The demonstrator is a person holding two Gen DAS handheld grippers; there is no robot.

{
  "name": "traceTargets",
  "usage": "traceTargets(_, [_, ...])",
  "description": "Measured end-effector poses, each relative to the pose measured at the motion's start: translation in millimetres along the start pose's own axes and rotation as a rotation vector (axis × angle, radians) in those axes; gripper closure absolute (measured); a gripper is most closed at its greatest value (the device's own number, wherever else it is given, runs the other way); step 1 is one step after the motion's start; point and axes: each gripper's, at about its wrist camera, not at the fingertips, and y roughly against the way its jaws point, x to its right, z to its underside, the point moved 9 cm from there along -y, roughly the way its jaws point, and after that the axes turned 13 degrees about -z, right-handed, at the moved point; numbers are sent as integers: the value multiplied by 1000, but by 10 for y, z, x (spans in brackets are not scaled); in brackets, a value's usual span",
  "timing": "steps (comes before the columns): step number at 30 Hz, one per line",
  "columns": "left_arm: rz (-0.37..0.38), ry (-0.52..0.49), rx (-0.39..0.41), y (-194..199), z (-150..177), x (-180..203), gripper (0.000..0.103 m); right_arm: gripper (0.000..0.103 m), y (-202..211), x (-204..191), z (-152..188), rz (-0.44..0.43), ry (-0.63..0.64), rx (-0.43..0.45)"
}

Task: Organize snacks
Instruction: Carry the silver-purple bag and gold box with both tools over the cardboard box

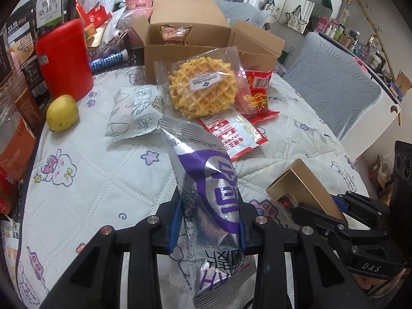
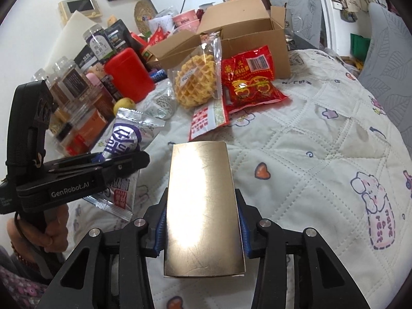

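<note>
My left gripper [image 1: 208,225] is shut on a silver and purple snack packet [image 1: 206,193], held just above the quilted table cover; from the right wrist view the same packet [image 2: 123,139] sticks out of that gripper [image 2: 113,158]. My right gripper [image 2: 202,228] is shut on a gold box [image 2: 203,206], its blue pads pressing both sides; the box [image 1: 301,184] shows at the right in the left wrist view. Farther back lie a waffle packet [image 1: 203,87], a red snack bag [image 1: 257,95], a red and white packet [image 1: 231,134] and a white printed packet [image 1: 131,113]. An open cardboard box [image 1: 195,36] stands behind them.
A red canister [image 1: 64,59], a yellow fruit [image 1: 61,113] and several jars and boxes [image 1: 18,82] crowd the left side. Grey chairs [image 1: 332,77] stand beyond the table's right edge. A person's hand [image 2: 54,234] grips the left tool's handle.
</note>
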Motion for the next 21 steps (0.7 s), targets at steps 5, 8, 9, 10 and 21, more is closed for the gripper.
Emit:
traceTargets(5, [12, 3, 44, 201, -60, 11, 69, 60, 120, -128, -61, -51, 4, 50])
traceTargets(8, [24, 3, 74, 328, -114, 32, 69, 60, 204, -222, -119, -72, 14, 80])
traceTargets(9, [27, 0, 86, 373, -136, 43, 69, 60, 223, -250, -138, -75, 19, 87])
traceTargets(10, [29, -2, 94, 404, -153, 55, 69, 60, 255, -289, -165, -79, 26, 98])
traceTargets(21, [57, -19, 240, 863, -560, 139, 69, 60, 539, -529, -566, -104, 102, 180])
